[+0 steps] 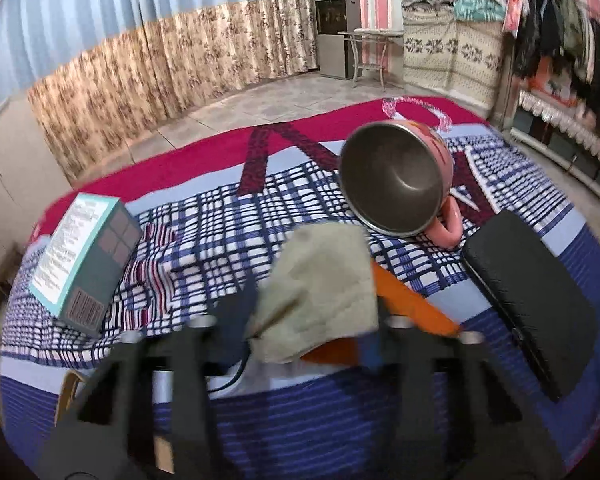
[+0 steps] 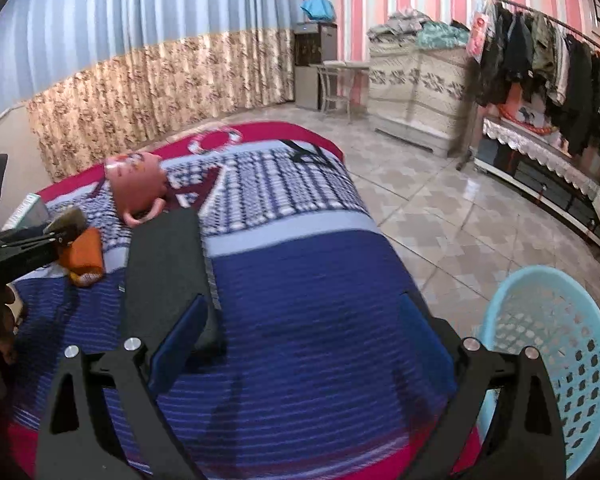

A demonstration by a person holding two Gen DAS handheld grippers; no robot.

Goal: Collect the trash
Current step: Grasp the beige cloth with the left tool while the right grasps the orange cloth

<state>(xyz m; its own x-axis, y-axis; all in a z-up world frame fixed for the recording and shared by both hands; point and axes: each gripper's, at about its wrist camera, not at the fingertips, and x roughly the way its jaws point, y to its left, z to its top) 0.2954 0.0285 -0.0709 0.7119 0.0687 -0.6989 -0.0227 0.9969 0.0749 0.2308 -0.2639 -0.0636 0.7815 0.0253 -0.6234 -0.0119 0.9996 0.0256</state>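
Note:
A crumpled beige tissue (image 1: pixel 320 288) sits between the fingers of my left gripper (image 1: pixel 314 312), which is shut on it just above the table; it also shows in the right wrist view (image 2: pixel 66 220). An orange wrapper (image 1: pixel 408 308) lies under it, also visible in the right wrist view (image 2: pixel 82 258). My right gripper (image 2: pixel 300 320) is open and empty above the blue striped cloth (image 2: pixel 300 280). A light blue plastic basket (image 2: pixel 552 356) stands on the floor at the table's right.
A pink metal mug (image 1: pixel 400 184) lies on its side. A black case (image 1: pixel 528 296) lies to the right, a teal box (image 1: pixel 84 256) to the left. Tiled floor, a cabinet and a clothes rack (image 2: pixel 540 60) lie beyond.

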